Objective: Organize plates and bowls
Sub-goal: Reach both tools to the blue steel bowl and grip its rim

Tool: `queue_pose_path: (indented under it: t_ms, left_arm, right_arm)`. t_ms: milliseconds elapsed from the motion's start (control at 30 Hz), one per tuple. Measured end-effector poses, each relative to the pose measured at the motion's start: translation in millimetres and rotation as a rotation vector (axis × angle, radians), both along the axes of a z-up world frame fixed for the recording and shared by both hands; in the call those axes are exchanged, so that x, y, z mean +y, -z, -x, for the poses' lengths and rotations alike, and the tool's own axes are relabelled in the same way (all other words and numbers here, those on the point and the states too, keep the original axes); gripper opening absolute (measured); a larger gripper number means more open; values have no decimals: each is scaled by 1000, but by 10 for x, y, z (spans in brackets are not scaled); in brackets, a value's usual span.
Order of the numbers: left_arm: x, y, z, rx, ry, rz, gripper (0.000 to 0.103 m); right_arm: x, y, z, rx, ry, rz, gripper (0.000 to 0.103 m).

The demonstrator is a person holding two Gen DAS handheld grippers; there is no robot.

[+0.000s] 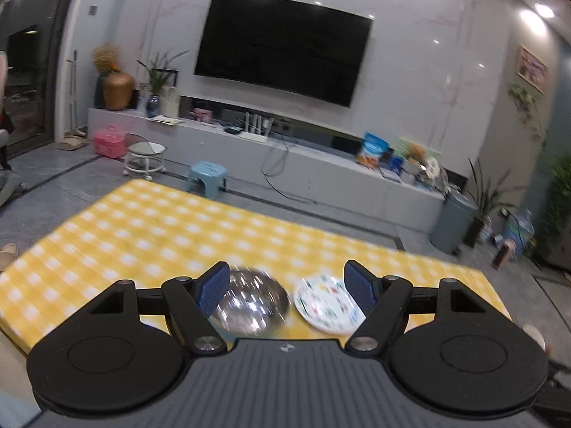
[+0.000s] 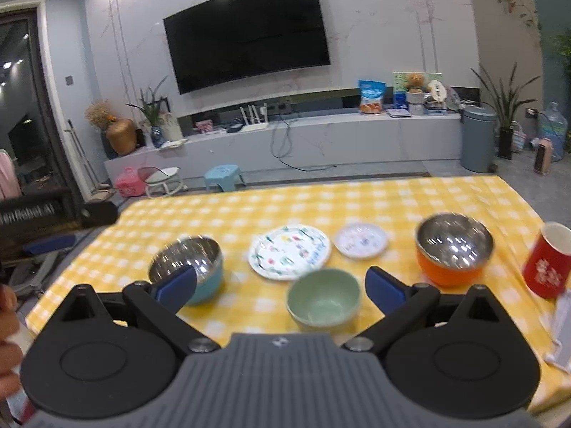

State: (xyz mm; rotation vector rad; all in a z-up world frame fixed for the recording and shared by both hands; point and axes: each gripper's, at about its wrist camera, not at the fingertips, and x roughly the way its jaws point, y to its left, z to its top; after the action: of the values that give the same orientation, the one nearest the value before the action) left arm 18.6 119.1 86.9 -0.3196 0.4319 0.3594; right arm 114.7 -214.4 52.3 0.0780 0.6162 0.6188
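Note:
On the yellow checked table (image 2: 357,199), the right wrist view shows a steel-lined blue bowl (image 2: 187,267), a large patterned plate (image 2: 289,251), a small plate (image 2: 361,240), a green bowl (image 2: 323,297) and a steel-lined orange bowl (image 2: 453,251). My right gripper (image 2: 282,285) is open, hovering near the table's front edge, with the green bowl between its fingers' lines but apart from them. My left gripper (image 1: 287,289) is open above the blue bowl's steel inside (image 1: 251,301) and the large plate (image 1: 326,303). The left gripper's body also appears at the left (image 2: 53,214).
A red cup (image 2: 547,262) stands at the table's right edge beside a flat white object (image 2: 562,324). A person's hand (image 2: 7,321) shows at the far left. Beyond the table are a TV (image 2: 246,32), a low cabinet (image 2: 321,142), a blue stool (image 2: 223,176) and a grey bin (image 2: 478,139).

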Motion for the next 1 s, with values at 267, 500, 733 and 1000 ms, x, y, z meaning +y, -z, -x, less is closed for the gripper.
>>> queue_pose_path:
  t_ms: [267, 500, 733, 1000]
  left_arm:
    - [467, -1, -179, 12, -56, 48, 86]
    - [694, 487, -498, 108, -48, 122, 81]
    - [996, 926, -781, 200, -119, 194, 71]
    - [1277, 1382, -913, 282, -143, 433, 38]
  right_arm:
    - [254, -164, -407, 52, -4, -50, 99]
    - [712, 51, -754, 140, -72, -42, 86]
    - [1262, 547, -1094, 314, -131, 3, 78]
    - [1758, 950, -1274, 398, -190, 44, 59]
